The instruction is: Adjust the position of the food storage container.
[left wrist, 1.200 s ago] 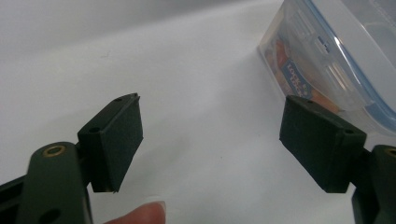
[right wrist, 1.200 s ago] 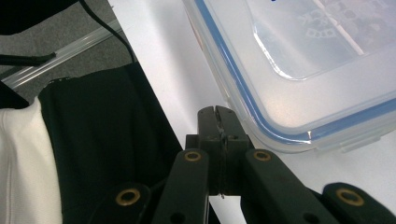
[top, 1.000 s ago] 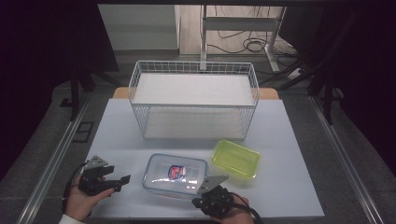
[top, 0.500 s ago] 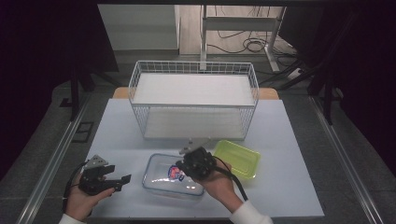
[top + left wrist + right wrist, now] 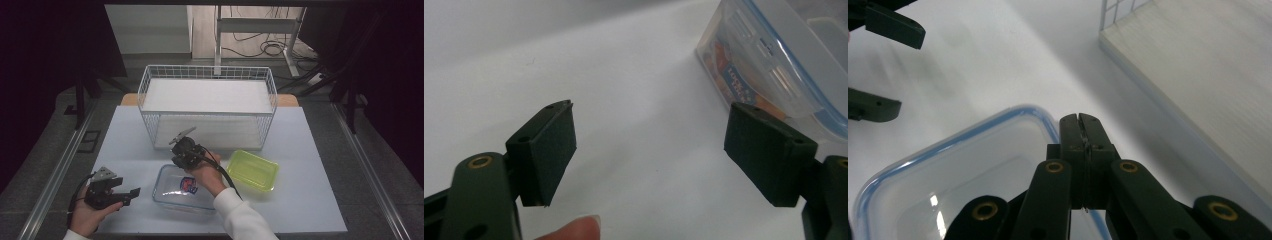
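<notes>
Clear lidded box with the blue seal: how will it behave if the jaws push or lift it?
The clear box looks like rigid plastic, so it likely stays stiff. Low and flat-bottomed, it should slide on the smooth white table rather than tip. Its glossy lid may be slippery for the right gripper.

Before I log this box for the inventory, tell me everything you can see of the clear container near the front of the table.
The clear container is a rectangular plastic box with rounded corners and a see-through lid edged in blue. A red and blue label shows through it. The lid is on and it lies flat on the white table, left of the yellow-green box. The right gripper, jaws shut, hovers over its far edge; whether it touches is unclear. The left gripper, open, points at it from the side, apart.
</notes>
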